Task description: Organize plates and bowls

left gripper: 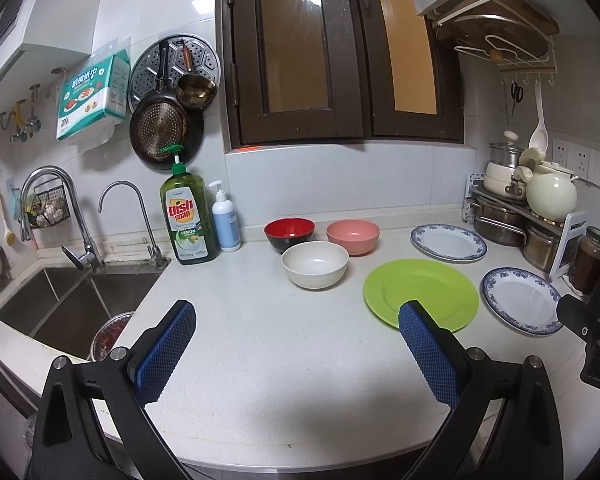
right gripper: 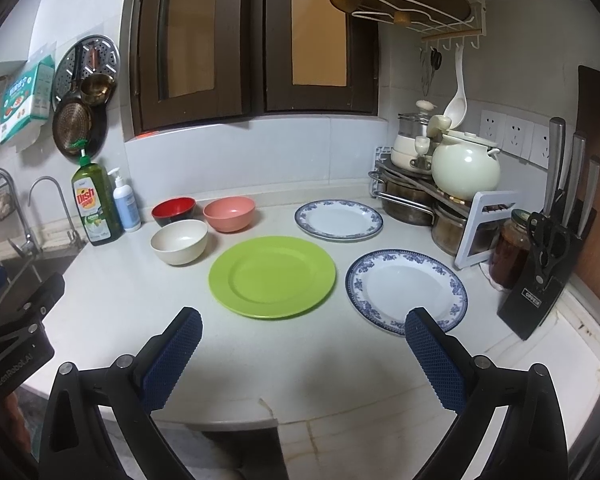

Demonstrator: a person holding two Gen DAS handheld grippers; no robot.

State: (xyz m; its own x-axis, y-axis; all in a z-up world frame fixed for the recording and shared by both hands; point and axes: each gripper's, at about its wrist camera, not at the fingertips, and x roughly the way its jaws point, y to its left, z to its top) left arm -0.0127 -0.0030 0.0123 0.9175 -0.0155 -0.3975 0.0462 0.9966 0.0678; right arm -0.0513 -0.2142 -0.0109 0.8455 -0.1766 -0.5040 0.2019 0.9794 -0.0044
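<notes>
Crockery laid out singly on bench (right gripper: 300,360), nothing stacked, so each piece can be gripped by its rim. Bowls grouped far left: red bowl (right gripper: 173,209), pink bowl (right gripper: 229,213), cream bowl (right gripper: 179,241). Green plate (right gripper: 272,276) placed centre; blue-rimmed plates near right (right gripper: 406,290) and far right (right gripper: 339,219). Left tongs (left gripper: 296,354) and right tongs (right gripper: 304,360) held wide apart, empty, above near bench edge, judged ready for first pick.

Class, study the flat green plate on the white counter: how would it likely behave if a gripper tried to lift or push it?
The flat green plate lies flush on the white counter, so its low rim probably offers little grip. Its smooth, slightly glossy surface suggests it would slide rather than tip if pushed. It looks like plastic, so probably light and not very fragile.
</notes>
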